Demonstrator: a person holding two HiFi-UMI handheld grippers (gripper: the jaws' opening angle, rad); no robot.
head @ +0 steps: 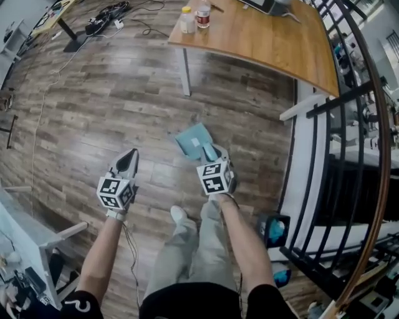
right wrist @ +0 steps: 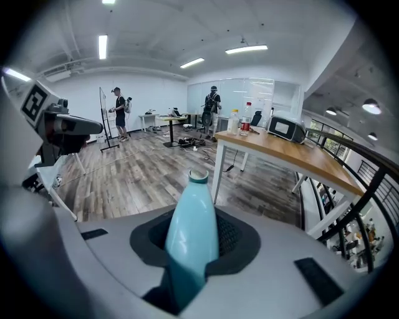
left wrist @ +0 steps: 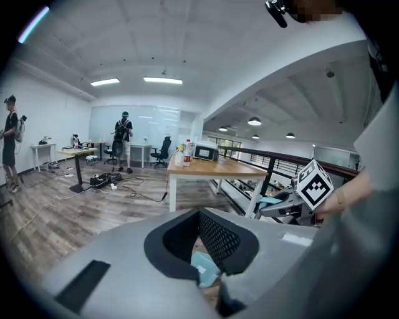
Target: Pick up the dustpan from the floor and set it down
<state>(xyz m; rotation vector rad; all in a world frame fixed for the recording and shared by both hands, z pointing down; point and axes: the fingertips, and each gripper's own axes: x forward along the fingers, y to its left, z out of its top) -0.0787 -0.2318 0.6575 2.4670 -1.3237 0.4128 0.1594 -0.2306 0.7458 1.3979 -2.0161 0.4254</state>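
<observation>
Here, we look down on a wooden table [head: 274,47] where a pale bottle [head: 186,20] and a red-labelled bottle [head: 203,16] stand side by side; we cannot tell what is in them. Nearer us, the right gripper [head: 211,153] is clamped on the handle of the pale blue dustpan [head: 193,139], holding it off the plank floor [head: 112,93]. The left gripper [head: 129,157] hangs well apart, jaws drawn together, holding nothing.

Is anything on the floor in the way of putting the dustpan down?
Nothing visible is. The right gripper holds the dustpan by its handle above bare wooden floor. The table leg stands farther off, not under it.
</observation>
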